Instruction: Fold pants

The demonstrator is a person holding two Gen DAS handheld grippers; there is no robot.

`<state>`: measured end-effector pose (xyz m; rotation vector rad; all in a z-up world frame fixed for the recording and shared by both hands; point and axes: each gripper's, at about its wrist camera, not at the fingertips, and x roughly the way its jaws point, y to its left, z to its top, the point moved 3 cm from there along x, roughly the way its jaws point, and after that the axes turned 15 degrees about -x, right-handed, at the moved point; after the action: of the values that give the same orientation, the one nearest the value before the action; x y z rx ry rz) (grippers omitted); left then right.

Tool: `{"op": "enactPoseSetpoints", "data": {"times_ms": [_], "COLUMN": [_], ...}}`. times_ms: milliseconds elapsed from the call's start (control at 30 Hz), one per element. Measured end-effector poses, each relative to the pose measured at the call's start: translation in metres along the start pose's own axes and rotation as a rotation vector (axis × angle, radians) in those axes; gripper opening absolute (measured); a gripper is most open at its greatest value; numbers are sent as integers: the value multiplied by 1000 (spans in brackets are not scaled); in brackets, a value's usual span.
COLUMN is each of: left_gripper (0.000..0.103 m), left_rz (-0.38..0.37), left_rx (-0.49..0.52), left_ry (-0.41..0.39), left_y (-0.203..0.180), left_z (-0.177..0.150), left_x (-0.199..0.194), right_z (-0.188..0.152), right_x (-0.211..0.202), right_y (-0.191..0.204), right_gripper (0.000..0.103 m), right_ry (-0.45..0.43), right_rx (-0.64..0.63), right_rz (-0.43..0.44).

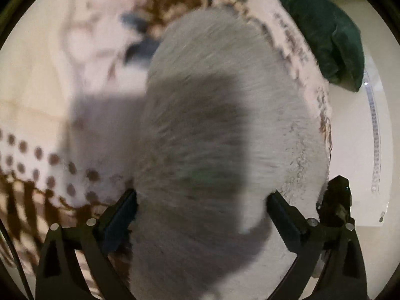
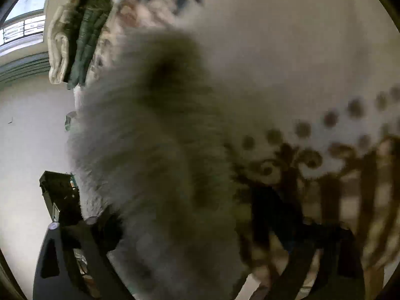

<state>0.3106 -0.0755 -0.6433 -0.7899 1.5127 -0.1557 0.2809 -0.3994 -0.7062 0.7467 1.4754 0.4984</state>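
Pants (image 1: 212,115), grey and fuzzy, fill the middle of both pictures. They lie on a bed cover (image 1: 37,115) that is cream with brown dots and brown leaf shapes. Both pictures are blurry.

In the left wrist view, the left hand-held gripper (image 1: 202,200) sits at the bottom of the frame. Its two black fingers (image 1: 120,215) are wide apart. The grey cloth runs between them, and it is too blurry to tell if they touch it. A dark shadow falls on the pants in the middle. A dark green pile of clothes (image 1: 322,30) lies at the upper right of the frame.

In the right wrist view, the right hand-held gripper (image 2: 195,225) is at the bottom, and its fingers are spread wide too. The fuzzy pants (image 2: 140,150) lie between them. Green and cream clothes (image 2: 75,37) rest at the upper left.
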Motion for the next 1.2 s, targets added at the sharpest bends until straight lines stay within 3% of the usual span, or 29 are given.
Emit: {"op": "enactPoseSetpoints", "data": {"times_ms": [167, 300, 333, 367, 400, 500, 767, 867, 967, 1100, 1200], "left_gripper": [103, 99, 91, 67, 56, 44, 42, 42, 42, 43, 43], "left_rz": [-60, -67, -73, -102, -121, -178, -216, -235, -259, -286, -302], "left_rx": [-55, -49, -39, -23, -8, 32, 91, 109, 125, 128, 135], "left_ry": [62, 71, 62, 52, 42, 9, -51, -97, -149, -187, -201], "left_y": [12, 6, 4, -2, -7, -27, -88, -118, -153, -183, -201], "left_z": [7, 9, 9, 8, 6, 2, -6, 14, 57, 132, 205], "left_x": [15, 14, 11, 6, 0, -27, -109, -155, -196, -248, -276], "right_z": [2, 5, 5, 5, 2, -2, 5, 31, 73, 156, 238], "right_x": [15, 29, 26, 20, 8, -12, -80, -108, -128, -137, -125], "right_y": [6, 13, 14, 16, 17, 27, 89, 134, 183, 254, 305], "right_gripper": [103, 102, 98, 79, 55, 46, 43, 43, 43, 43, 43], "right_ry": [-3, 24, 10, -15, -36, -76, -118, -140, -170, -214, -243], "right_rx": [24, 6, 13, 14, 20, 24, -24, -73, -116, -147, -152], "right_rz": [214, 179, 182, 183, 196, 189, 217, 226, 224, 220, 230]}}
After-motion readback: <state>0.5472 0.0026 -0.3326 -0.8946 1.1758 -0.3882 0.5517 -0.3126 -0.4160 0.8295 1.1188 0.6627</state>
